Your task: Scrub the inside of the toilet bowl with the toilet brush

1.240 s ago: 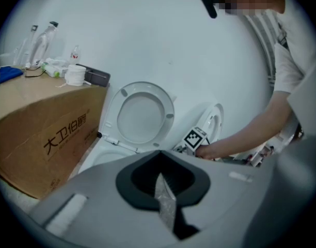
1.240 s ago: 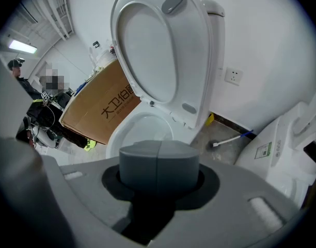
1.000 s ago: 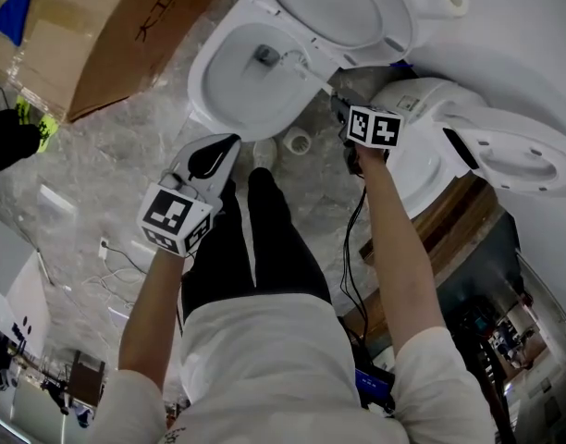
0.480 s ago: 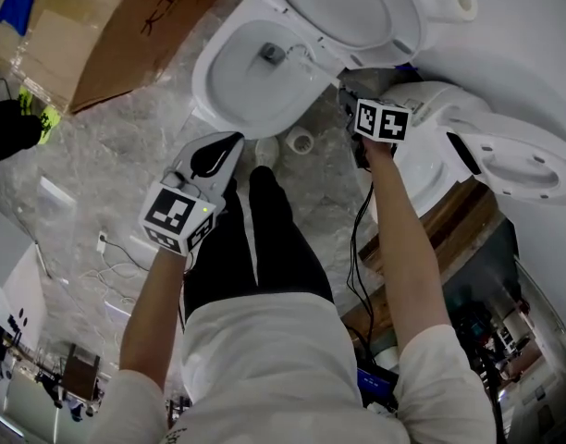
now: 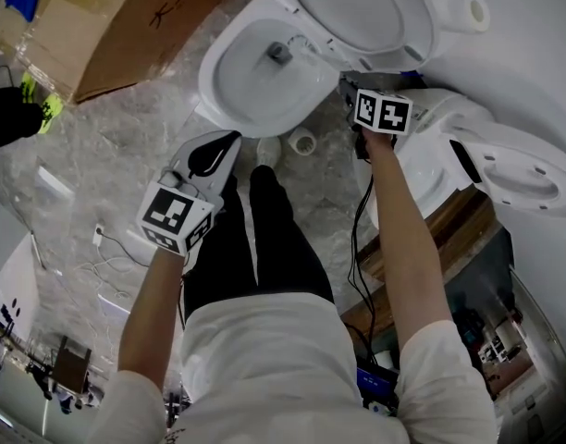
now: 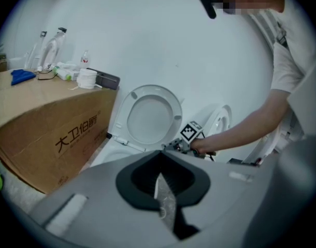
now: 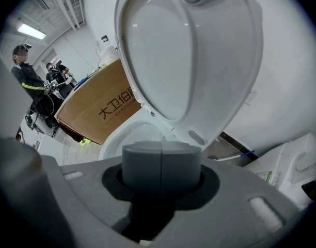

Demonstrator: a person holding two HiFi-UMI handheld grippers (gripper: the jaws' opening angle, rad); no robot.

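The white toilet bowl (image 5: 237, 95) stands open with its lid (image 5: 357, 12) raised. The grey head of the toilet brush (image 5: 280, 52) sits inside the bowl near the back, and its thin pale handle runs back to my right gripper (image 5: 344, 89). That gripper hovers at the bowl's right rim, shut on the handle. From the right gripper view its closed jaws (image 7: 161, 144) point at the bowl (image 7: 128, 136) under the lid (image 7: 189, 50). My left gripper (image 5: 229, 141) hangs shut and empty just in front of the bowl; in the left gripper view its jaws (image 6: 162, 155) face the toilet (image 6: 147, 119).
A large cardboard box (image 5: 126, 26) lies left of the toilet, with bottles (image 6: 54, 50) on top. A second white toilet (image 5: 449, 146) stands close on the right. A small white ring (image 5: 302, 141) and cables (image 5: 107, 248) lie on the marble floor. People (image 7: 29, 81) stand further off.
The right gripper and the brush have edged slightly toward the back of the bowl. The left gripper has stayed where it was. The head view has drifted a little.
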